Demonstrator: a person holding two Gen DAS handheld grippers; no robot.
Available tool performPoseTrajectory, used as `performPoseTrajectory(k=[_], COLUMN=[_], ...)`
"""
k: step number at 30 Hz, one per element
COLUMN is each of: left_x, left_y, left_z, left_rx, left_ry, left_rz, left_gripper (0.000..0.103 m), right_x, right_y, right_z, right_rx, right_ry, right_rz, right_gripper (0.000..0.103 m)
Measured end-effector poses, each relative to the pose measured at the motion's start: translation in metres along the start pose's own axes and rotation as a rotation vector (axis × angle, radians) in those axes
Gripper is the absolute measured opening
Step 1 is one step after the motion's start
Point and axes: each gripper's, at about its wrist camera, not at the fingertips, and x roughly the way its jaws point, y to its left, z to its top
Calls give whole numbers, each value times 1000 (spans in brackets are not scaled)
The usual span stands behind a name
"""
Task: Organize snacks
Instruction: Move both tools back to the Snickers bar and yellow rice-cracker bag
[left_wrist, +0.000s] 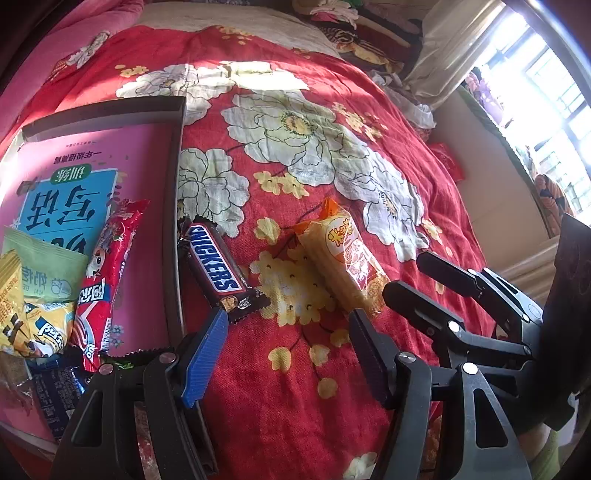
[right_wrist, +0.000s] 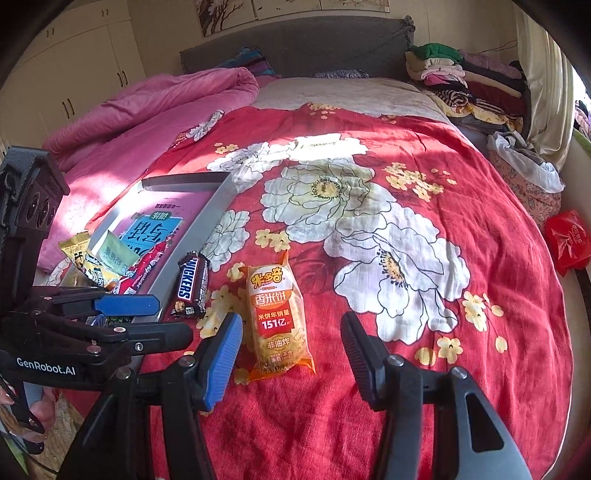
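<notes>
With two snacks off the tray, you hover both tongs, gaping and empty.
Next: straddle Snickers and rice-cracker pack, then squeeze.

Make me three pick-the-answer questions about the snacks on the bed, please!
1. Where is the Snickers bar?
A. inside the tray
B. on the blanket beside the tray
C. in a gripper

2. How many snacks lie on the blanket outside the tray?
A. two
B. four
C. none

3. What is the right gripper doing?
A. squeezing the rice cracker pack
B. open, holding nothing
C. squeezing the Snickers bar

Answers: 1 B, it lies just outside the tray's edge. 2 A, only the Snickers bar and the rice cracker pack. 3 B, its fingers stand apart around the pack's end.
</notes>
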Motion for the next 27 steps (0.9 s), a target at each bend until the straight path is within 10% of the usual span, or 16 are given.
performPoseTrajectory(k=[20, 27], left_x=[32, 33], left_y=[10, 5], left_z=[32, 29], left_rx=[-215, -186], left_ry=[-49, -95], left_rz=[128, 149], left_gripper=[68, 66], right_x=[54, 50], right_y=[19, -9], right_z=[0, -1], right_rx=[-131, -68], right_ry=[80, 78], right_rz=[-61, -194], right_gripper=[54, 35])
